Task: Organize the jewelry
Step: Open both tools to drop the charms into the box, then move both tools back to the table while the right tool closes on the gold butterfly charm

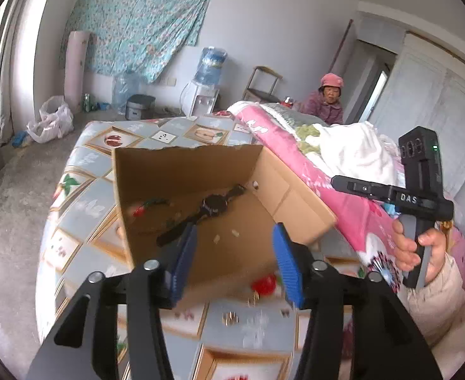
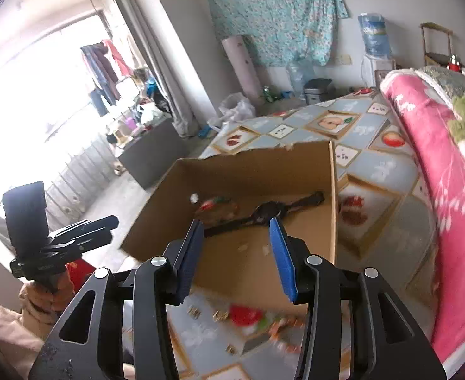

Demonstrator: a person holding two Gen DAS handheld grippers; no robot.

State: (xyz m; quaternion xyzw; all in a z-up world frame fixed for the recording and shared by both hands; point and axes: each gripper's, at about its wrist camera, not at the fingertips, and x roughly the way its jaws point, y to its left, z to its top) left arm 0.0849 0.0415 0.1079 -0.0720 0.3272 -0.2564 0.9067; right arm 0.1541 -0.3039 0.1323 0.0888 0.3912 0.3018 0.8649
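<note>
Left gripper [image 1: 235, 253] and right gripper [image 2: 237, 247]: blue pads spread, nothing pinched in either. Only legible writing: "DAS" on the right tool's bar in the left view. Just under and before the tips, small gold earrings [image 2: 221, 316] and a red piece [image 1: 264, 285] lie blurred on the fruit-print cloth [image 1: 83, 158]. Beyond the tips, a torn cardboard box [image 1: 181, 171] holds a black wristwatch [image 1: 211, 207], strap laid flat and stretched out, long axis diagonal from near the left gripper's left pad up toward the far corner. Red-green trinket [image 1: 143, 207] beside it. Farther back, pink quilt [image 1: 343, 190].
</note>
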